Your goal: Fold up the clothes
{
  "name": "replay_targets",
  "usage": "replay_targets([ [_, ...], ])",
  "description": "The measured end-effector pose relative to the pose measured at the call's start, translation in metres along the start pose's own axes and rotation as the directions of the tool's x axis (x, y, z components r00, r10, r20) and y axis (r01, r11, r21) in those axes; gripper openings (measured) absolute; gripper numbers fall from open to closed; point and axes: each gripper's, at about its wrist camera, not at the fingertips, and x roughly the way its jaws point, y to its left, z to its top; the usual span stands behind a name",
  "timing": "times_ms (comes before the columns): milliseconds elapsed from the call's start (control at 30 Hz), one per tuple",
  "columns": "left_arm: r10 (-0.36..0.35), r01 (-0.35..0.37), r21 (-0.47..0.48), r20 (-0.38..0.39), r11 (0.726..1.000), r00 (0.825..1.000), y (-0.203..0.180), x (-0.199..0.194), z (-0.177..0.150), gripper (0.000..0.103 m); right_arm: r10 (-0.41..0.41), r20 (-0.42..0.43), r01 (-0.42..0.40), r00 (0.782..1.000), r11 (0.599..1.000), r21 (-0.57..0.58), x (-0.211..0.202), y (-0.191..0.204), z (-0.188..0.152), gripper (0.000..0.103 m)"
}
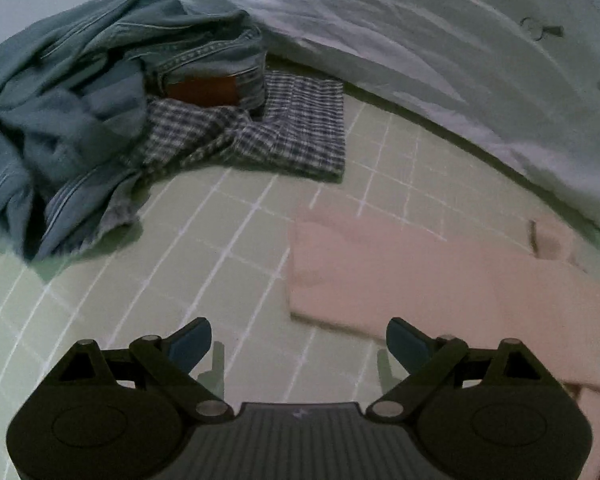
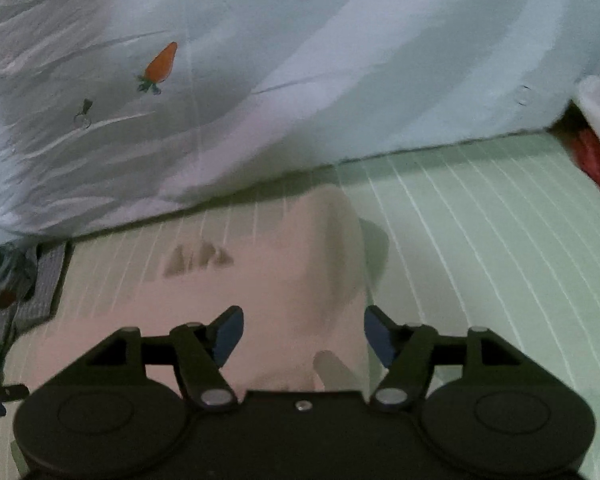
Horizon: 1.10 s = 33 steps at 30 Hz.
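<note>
Left gripper [image 1: 298, 340] and right gripper [image 2: 303, 330] both gape wide (blue pads apart), holding nothing.

A pale green bed sheet with thin white grid lines [image 1: 228, 240] carries a flat pale pink garment [image 1: 419, 276], a folded blue-and-white checked cloth [image 1: 300, 136] and a heap of blue denim clothes [image 1: 80, 112] partly on that cloth. A rumpled white quilt with carrot prints [image 2: 300, 80] lies along its far edge.
</note>
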Motion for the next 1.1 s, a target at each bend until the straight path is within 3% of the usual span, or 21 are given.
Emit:
replay_targets([
  [133,0.016,-0.016,-0.011,-0.002,1.0,1.0,-0.002,0.016,0.009,0.085,-0.009,0.003,0.009,1.0,1.0,-0.026,0.033,0.005,0.018,0.066],
  [200,0.031,-0.031,-0.025,-0.004,0.999,1.0,-0.002,0.021,0.01,0.078,0.0,-0.012,0.0,1.0,1.0,-0.028,0.047,0.006,0.022,0.055],
  [267,0.052,-0.052,-0.033,0.002,0.998,0.999,-0.003,0.024,0.01,0.077,0.017,-0.035,-0.018,0.999,1.0,-0.024,0.06,0.005,0.026,0.008],
  [300,0.056,-0.056,-0.03,0.009,0.998,0.998,-0.004,0.025,0.009,0.077,0.03,-0.051,-0.031,0.998,0.999,-0.017,0.066,0.004,0.027,0.006],
  [600,0.088,-0.088,0.007,0.033,0.996,0.996,-0.012,0.028,0.005,0.077,0.048,-0.086,-0.045,0.995,0.998,0.033,0.077,-0.002,0.021,0.007],
  [700,0.088,-0.088,0.013,0.043,0.996,0.995,-0.013,0.028,0.004,0.075,0.053,-0.097,-0.048,0.994,0.998,0.05,0.08,-0.004,0.018,0.014],
  [733,0.085,-0.086,0.015,0.048,0.996,0.995,-0.014,0.028,0.004,0.073,0.055,-0.101,-0.049,0.993,0.997,0.055,0.081,-0.004,0.018,0.025],
  [767,0.081,-0.082,0.016,0.053,0.997,0.995,-0.015,0.027,0.004,0.066,0.057,-0.104,-0.051,0.993,0.997,0.061,0.082,-0.005,0.017,0.037],
  [833,0.056,-0.056,0.005,0.055,0.998,0.997,-0.014,0.025,0.005,0.056,0.06,-0.111,-0.053,0.992,0.996,0.072,0.084,-0.006,0.015,0.047],
  [967,-0.025,0.027,-0.037,0.05,0.999,0.998,-0.012,0.023,0.005,0.005,0.046,-0.076,-0.035,0.996,0.99,0.14,0.051,-0.014,-0.002,0.048],
  [1100,-0.113,0.115,-0.055,0.054,0.992,0.992,-0.018,0.015,0.001,0.005,0.001,-0.081,0.015,0.997,0.981,0.193,0.013,-0.032,-0.034,0.046],
])
